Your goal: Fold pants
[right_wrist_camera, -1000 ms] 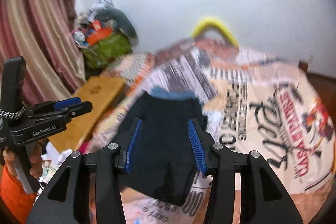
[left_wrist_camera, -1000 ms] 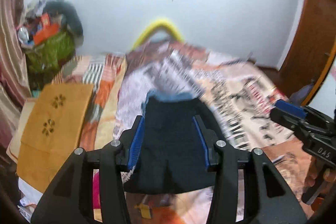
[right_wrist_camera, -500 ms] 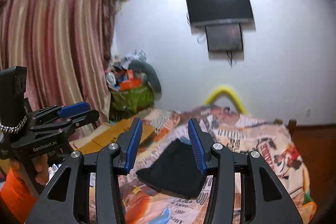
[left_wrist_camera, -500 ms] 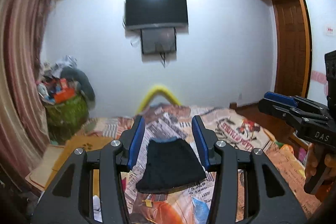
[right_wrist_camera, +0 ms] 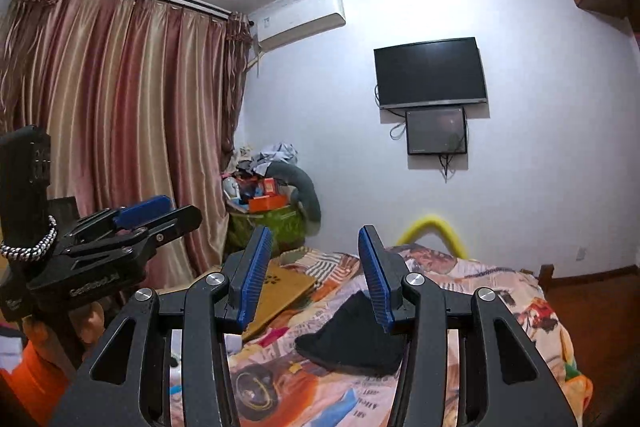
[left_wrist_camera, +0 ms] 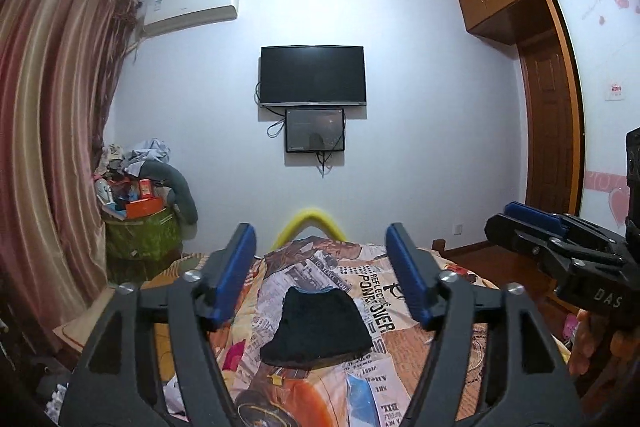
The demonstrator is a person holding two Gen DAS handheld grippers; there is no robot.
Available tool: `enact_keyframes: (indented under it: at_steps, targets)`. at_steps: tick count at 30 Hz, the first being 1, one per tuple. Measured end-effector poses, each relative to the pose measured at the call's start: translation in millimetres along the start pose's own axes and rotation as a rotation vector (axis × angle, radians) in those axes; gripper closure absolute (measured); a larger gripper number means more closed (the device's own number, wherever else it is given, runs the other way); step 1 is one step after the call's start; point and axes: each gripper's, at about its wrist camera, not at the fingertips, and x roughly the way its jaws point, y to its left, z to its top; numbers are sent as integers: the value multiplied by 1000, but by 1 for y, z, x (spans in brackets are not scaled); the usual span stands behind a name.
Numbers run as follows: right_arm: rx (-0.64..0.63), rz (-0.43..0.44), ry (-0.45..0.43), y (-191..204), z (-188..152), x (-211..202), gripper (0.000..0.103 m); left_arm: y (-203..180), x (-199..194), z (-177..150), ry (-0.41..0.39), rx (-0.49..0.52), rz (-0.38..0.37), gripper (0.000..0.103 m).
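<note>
Left wrist view gives you the folded black fabric pants (left_wrist_camera: 316, 325) whole, lying flat on the newspaper-print bedspread (left_wrist_camera: 372, 311) at 12 o'clock of your left gripper (left_wrist_camera: 320, 279), jaws wide apart, empty. From the right wrist, your right gripper (right_wrist_camera: 316, 271), also spread and empty, hides the pants' right edge with one blue ribbed pad. A yellow foam arch (left_wrist_camera: 308, 229) stands beyond.
</note>
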Motion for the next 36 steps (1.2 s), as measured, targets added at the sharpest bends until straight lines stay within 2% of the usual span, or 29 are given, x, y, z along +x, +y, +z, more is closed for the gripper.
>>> enact_keyframes:
  at_steps: [2, 6, 10, 19, 36]
  targets:
    - [28, -6, 3, 0, -2, -3, 35, -1, -9, -3, -1, -1, 10, 23]
    - [15, -49, 15, 4, -5, -7, 17, 3, -11, -9, 6, -19, 28, 3]
    - [24, -64, 14, 3, -10, -13, 1, 6, -11, -13, 29, -40, 20, 2]
    - [45, -82, 53, 1, -27, -18, 0, 5, -11, -22, 56, -62, 7, 1]
    - [49, -85, 66, 1, -27, -22, 0, 1, -7, -26, 72, -52, -1, 1]
